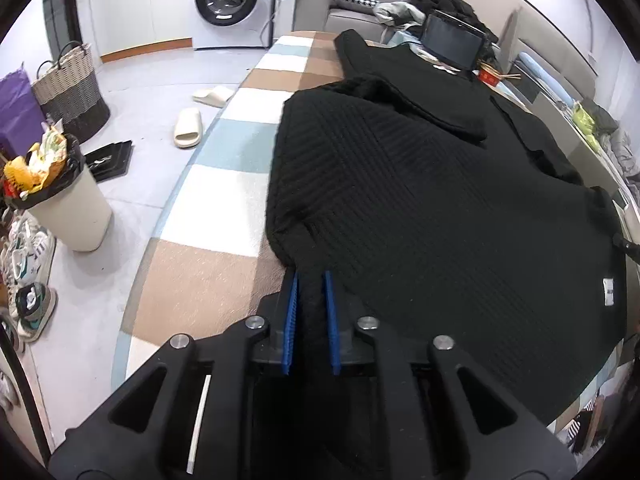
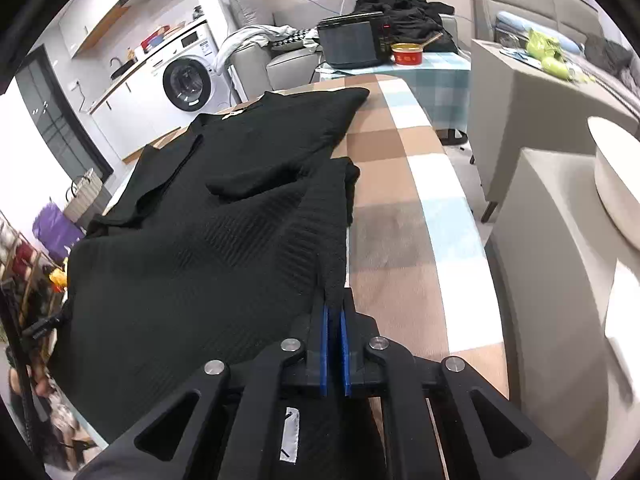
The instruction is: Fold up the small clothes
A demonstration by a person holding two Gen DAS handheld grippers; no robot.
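Black ribbed knit garment (image 1: pixel 420 208) lies spread on checked table cover (image 1: pixel 224 184), w/ left gripper (image 1: pixel 311 280) and right gripper (image 2: pixel 334 312) each pinching a near hem corner. Risk: thin bite slips when lifted, leaving fold skewed.

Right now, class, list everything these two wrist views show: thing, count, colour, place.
Knit garment: one, black, spread on the checked cover, sleeves folded in.
Checked cover: one, tan, white, blue, under the garment.
Washing machine: one, white, far wall.
Woven basket: one, beige and grey, on the floor.
Slippers: two, cream, on the floor.
Bin: one, cream, full, on the floor.
Red bowl: one, far table.
Left gripper: one, blue fingers shut on the garment's edge.
Right gripper: one, likewise.
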